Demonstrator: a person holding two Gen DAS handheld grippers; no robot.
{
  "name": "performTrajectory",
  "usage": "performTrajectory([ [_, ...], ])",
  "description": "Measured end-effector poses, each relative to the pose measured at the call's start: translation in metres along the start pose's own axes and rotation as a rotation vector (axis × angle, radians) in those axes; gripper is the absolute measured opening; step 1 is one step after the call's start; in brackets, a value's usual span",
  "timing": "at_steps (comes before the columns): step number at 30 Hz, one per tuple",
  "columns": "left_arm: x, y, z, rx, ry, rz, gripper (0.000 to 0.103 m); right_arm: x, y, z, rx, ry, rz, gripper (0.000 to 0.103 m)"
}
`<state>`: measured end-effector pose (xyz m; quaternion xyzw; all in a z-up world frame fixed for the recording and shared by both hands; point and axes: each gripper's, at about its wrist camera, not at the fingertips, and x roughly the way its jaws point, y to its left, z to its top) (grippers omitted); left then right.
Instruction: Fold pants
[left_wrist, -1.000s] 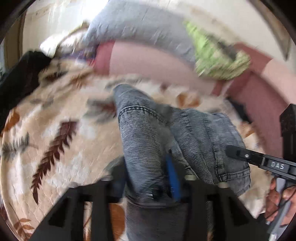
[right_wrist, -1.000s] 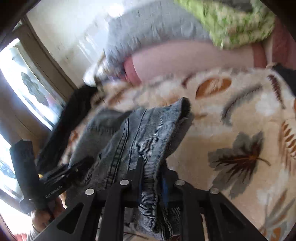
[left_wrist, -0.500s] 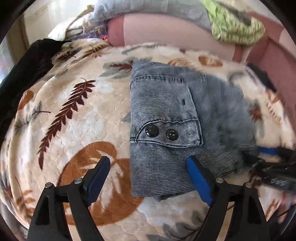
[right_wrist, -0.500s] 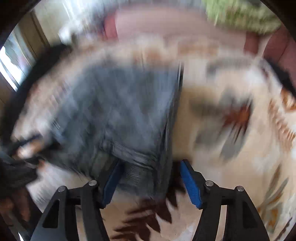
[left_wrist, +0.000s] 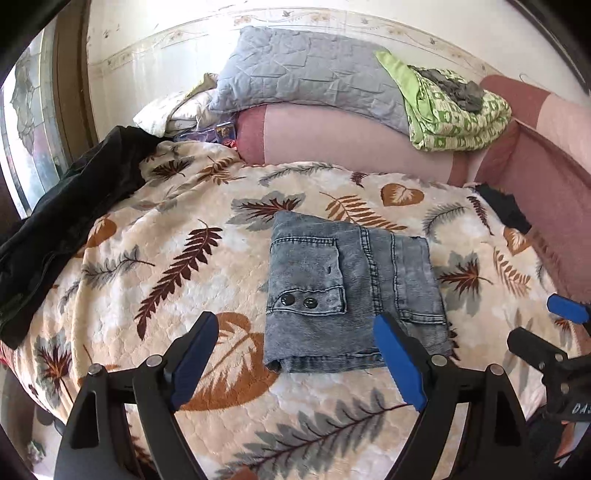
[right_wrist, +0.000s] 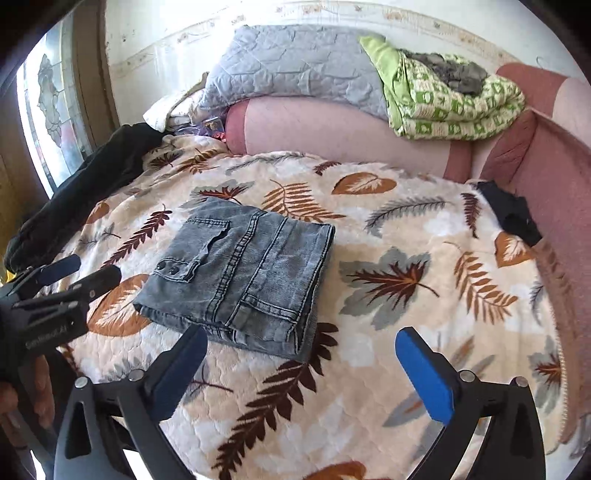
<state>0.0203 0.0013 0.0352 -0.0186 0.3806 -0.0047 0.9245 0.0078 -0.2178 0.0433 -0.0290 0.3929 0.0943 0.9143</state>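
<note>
The grey denim pants (left_wrist: 351, 291) lie folded into a compact rectangle on the leaf-patterned blanket (left_wrist: 166, 258), pocket flap with two snaps facing up. They also show in the right wrist view (right_wrist: 243, 273). My left gripper (left_wrist: 295, 354) is open and empty, held above the blanket just in front of the pants' near edge. My right gripper (right_wrist: 299, 373) is open and empty, in front of the pants' near right corner. Each gripper shows at the edge of the other's view: the right gripper (left_wrist: 554, 339), the left gripper (right_wrist: 66, 277).
A black garment (left_wrist: 62, 221) lies on the blanket's left side by a window. A pink bolster (left_wrist: 351, 144), a grey quilted pillow (left_wrist: 306, 74) and a green patterned blanket (left_wrist: 454, 110) sit at the back. A small dark cloth (right_wrist: 513, 214) lies by the pink side cushion.
Both grippers let go of the pants, opened and pulled back toward me. The pants went from held and draped to lying flat and folded on the blanket.
</note>
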Motion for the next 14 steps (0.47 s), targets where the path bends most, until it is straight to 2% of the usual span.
performTrajectory([
  [6,-0.005,-0.003,0.001,-0.005,0.016,-0.002,0.095,-0.002,0.002,-0.005,-0.028,0.005,-0.016,0.103],
  [8,-0.006,-0.003,0.003,-0.008,0.015,-0.001,0.102,0.0,0.0,-0.006,-0.015,0.012,-0.012,0.103],
  [14,-0.001,-0.006,0.011,0.01,0.012,0.01,0.102,0.004,0.002,-0.006,-0.008,0.016,0.001,0.103],
])
